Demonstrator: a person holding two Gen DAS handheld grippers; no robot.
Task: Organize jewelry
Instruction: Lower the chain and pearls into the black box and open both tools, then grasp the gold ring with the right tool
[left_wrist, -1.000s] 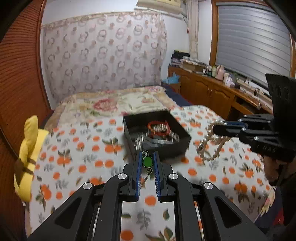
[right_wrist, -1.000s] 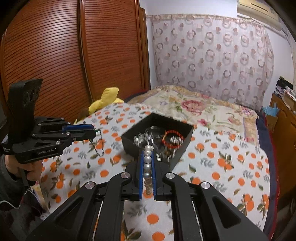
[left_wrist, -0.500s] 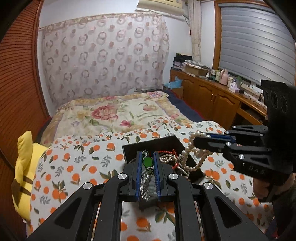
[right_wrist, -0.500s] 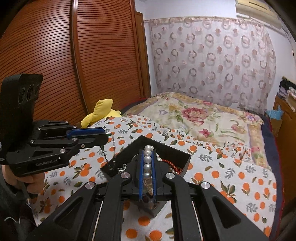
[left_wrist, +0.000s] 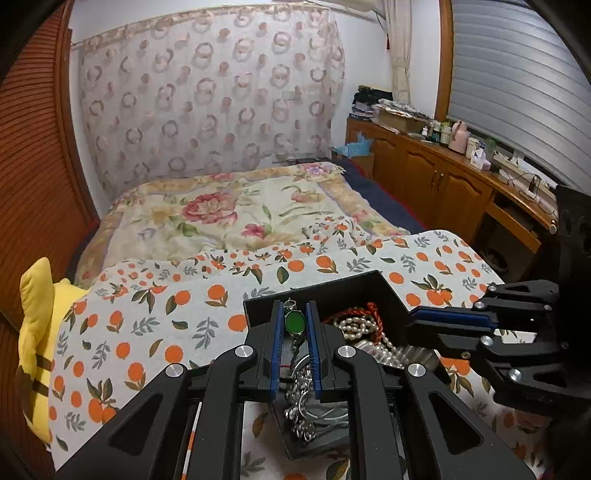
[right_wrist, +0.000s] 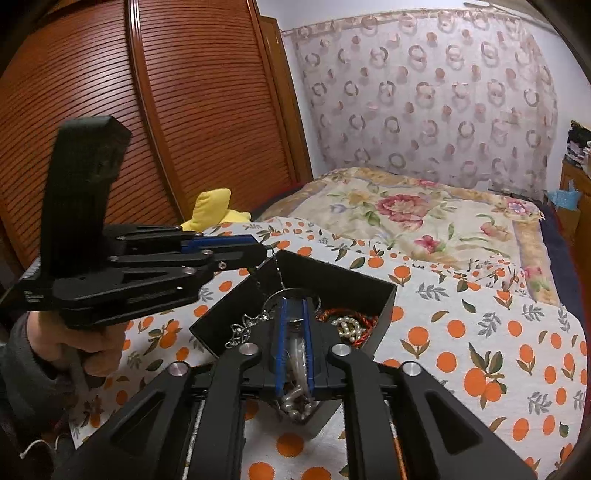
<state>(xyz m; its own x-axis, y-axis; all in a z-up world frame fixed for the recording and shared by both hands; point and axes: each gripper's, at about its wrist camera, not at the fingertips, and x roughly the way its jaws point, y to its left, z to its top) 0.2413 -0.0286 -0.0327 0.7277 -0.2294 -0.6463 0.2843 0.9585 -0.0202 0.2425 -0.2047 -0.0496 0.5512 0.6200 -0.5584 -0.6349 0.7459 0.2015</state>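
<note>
Orange-print bedspread (left_wrist: 155, 325) bearing a black jewelry box (left_wrist: 373, 291): left hand-held gripper (left_wrist: 295, 325) pinches a green-stone pendant chain (left_wrist: 294, 322) at 12 o'clock; right hand-held gripper (right_wrist: 294, 332) pinches a pearl necklace (right_wrist: 297, 363). Depositing step; next, release both.

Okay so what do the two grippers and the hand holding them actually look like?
Both are matte black plastic linkages with silver screw heads and blue ribbed pads lining the fingers. The left gripper carries a tall black block on top and small white lettering on its side, seen in the right wrist view. The bare hand gripping its handle emerges from a dark grey sleeve. The right gripper looks identical.
</note>
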